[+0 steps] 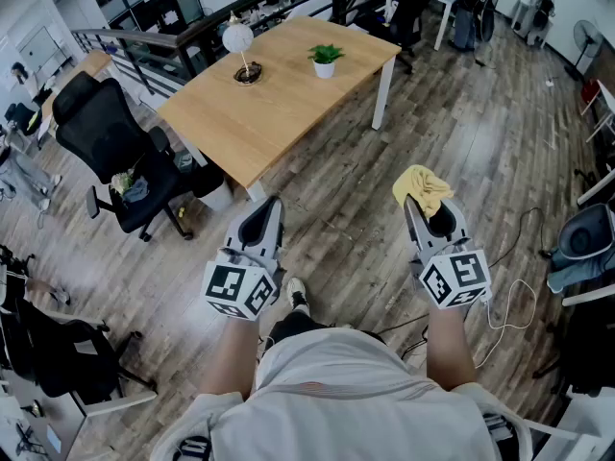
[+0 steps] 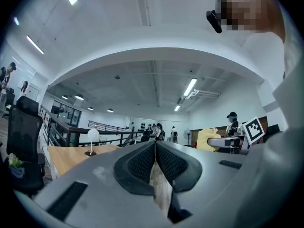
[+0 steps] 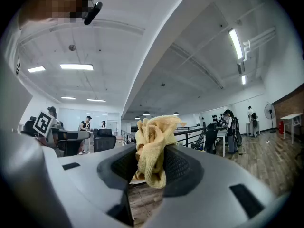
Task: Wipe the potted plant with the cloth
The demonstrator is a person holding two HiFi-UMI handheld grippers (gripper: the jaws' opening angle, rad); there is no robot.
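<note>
Cloth [image 1: 423,188], soft and limp, is bunching in the clamped jaws of the right gripper [image 1: 430,217], while the left gripper [image 1: 261,224] is hovering closed and empty, free to steady the probably light, tippy potted plant [image 1: 326,60] by its pot.

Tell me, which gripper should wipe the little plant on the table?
Right. The right gripper pinches the yellow cloth; the left gripper is shut on nothing. Both are well short of the potted plant.
</note>
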